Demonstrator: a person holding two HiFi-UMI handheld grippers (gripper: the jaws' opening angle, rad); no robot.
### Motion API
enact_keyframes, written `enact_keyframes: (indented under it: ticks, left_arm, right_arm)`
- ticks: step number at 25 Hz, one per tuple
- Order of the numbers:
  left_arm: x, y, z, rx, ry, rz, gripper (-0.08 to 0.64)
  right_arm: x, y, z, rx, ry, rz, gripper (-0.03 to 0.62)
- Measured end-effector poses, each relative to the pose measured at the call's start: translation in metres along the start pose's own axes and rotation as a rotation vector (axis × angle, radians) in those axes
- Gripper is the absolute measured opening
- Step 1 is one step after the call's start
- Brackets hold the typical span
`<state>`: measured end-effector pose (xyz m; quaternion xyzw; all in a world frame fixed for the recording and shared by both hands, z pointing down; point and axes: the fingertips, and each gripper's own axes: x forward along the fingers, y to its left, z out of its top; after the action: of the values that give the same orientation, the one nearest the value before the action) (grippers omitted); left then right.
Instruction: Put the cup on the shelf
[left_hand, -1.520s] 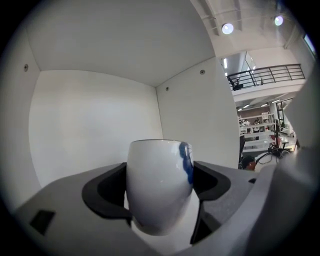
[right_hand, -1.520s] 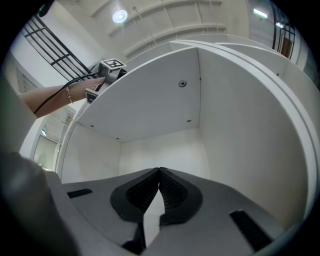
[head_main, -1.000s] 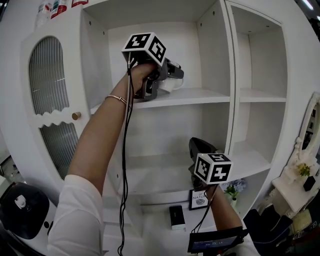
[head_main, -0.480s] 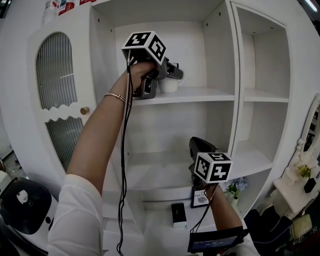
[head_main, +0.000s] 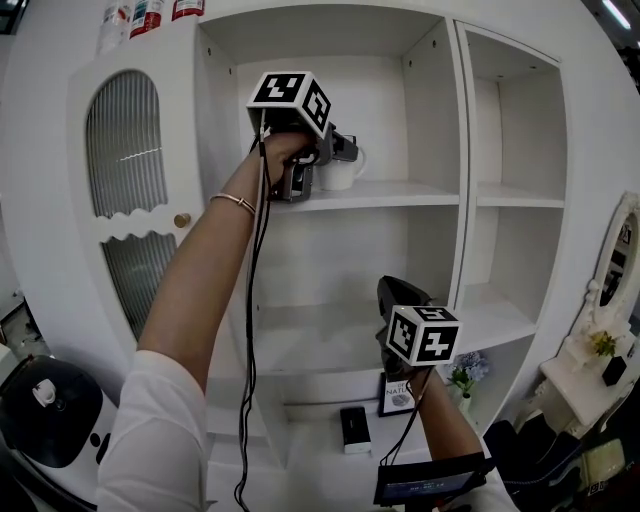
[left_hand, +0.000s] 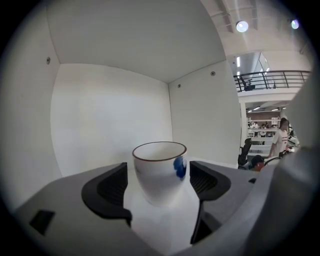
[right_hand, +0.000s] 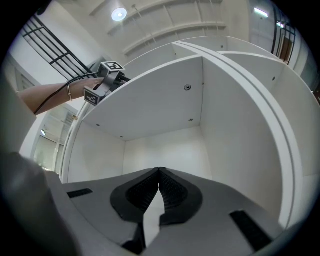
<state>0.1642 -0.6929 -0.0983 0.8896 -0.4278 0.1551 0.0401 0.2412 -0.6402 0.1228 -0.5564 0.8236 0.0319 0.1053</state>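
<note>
A white cup with a thin brown rim and a blue mark stands upright on the upper shelf board of a white cabinet. My left gripper is raised to that shelf. In the left gripper view the cup sits between the two dark pads of the left gripper, with a narrow gap at each side, so the jaws stand open around it. My right gripper hangs lower, in front of the middle shelf; its pads meet with nothing between them.
A cabinet door with ribbed glass and a round knob stands to the left. On the lowest shelf are a small framed card, a dark box and blue flowers. A black round appliance sits bottom left.
The left gripper has stayed at the upper shelf with the cup between its jaws; the head view has shifted slightly. The right gripper has not moved.
</note>
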Motion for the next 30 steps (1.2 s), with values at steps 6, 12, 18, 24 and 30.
enact_keyframes:
  ticks: [6,12,18,24,30]
  left_arm:
    - [-0.032,0.003,0.002,0.058,-0.072,0.109,0.391]
    - [-0.067,-0.012,-0.005,0.095,-0.121,0.113,0.391]
    - [-0.103,-0.039,-0.029,0.089,-0.216,0.044,0.391]
    - [-0.138,-0.061,-0.068,0.117,-0.328,0.042,0.39]
    - [-0.167,-0.073,-0.107,0.162,-0.405,0.071,0.365]
  right_arm:
    - [-0.013,0.011,0.004,-0.013,0.008,-0.019,0.021]
    - [-0.026,0.035,0.011,-0.043,0.012,-0.033,0.021]
    - [-0.043,0.06,0.017,-0.061,-0.004,-0.059,0.021]
    - [-0.072,0.086,-0.001,-0.044,-0.007,-0.1,0.021]
    - [-0.107,0.106,-0.026,-0.009,0.012,-0.145,0.021]
